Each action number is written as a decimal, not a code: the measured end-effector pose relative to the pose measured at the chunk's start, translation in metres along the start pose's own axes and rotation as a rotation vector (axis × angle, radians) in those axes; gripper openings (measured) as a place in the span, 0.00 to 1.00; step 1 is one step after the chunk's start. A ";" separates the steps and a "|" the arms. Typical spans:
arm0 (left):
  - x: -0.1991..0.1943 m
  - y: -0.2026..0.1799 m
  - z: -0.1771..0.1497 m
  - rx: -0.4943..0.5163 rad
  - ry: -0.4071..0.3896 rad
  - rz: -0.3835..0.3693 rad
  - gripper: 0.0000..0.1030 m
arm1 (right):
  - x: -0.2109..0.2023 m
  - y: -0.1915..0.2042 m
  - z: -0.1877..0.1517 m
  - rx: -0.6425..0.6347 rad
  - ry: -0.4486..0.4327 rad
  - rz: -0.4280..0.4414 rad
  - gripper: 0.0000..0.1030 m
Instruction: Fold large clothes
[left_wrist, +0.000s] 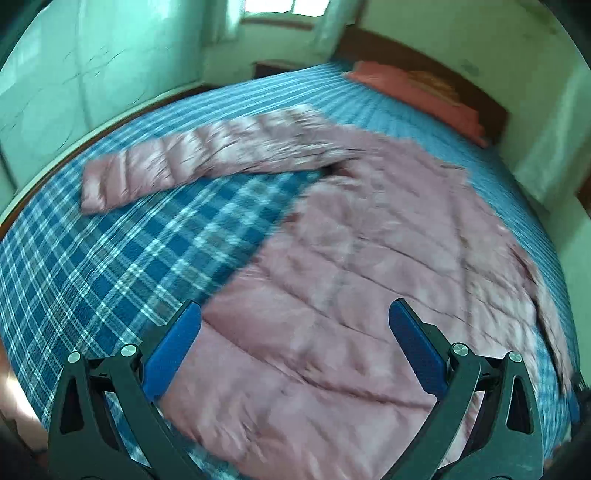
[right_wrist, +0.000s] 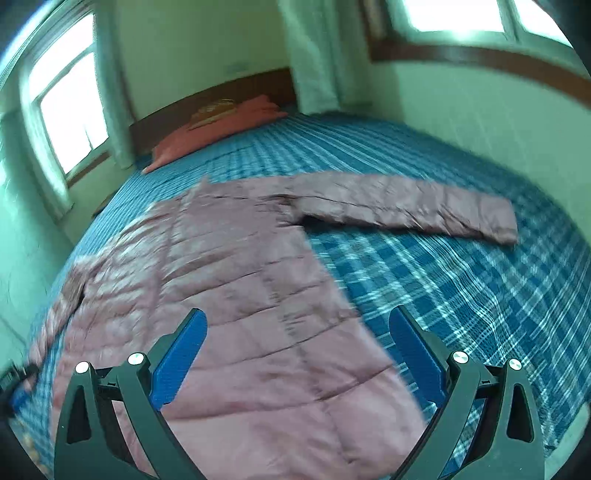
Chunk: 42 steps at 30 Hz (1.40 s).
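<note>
Bed (left_wrist: 92, 258): blue plaid cover, red pillow (left_wrist: 417, 92) at the headboard end.
Jacket (left_wrist: 351, 277): pink quilted, spread flat on the bed, hem nearest both cameras.
Sleeve (left_wrist: 177, 166): stretched straight out sideways, so probably best folded in across the body first.
Left hand-held gripper (left_wrist: 293, 350): spread wide, empty, above the hem.
Right hand-held gripper (right_wrist: 297, 354): spread wide, empty, over the hem's other side.
</note>
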<state>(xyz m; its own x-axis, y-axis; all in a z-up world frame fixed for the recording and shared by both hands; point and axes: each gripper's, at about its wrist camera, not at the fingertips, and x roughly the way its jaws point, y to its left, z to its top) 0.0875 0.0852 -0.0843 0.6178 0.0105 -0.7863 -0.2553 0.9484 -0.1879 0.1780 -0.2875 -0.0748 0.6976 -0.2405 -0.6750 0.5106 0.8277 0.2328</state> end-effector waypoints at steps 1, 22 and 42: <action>0.012 0.010 0.005 -0.028 0.006 0.035 0.98 | 0.007 -0.014 0.005 0.033 0.004 -0.003 0.95; 0.098 0.063 0.025 -0.155 0.033 0.332 0.88 | 0.100 -0.227 0.048 0.687 -0.129 0.057 0.69; 0.096 0.057 0.027 -0.080 0.032 0.390 0.89 | 0.111 -0.223 0.117 0.622 -0.226 0.004 0.10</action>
<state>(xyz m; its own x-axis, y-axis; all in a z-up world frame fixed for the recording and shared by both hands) 0.1524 0.1483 -0.1548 0.4400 0.3539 -0.8253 -0.5238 0.8477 0.0842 0.2005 -0.5587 -0.1197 0.7540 -0.3944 -0.5253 0.6554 0.3976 0.6421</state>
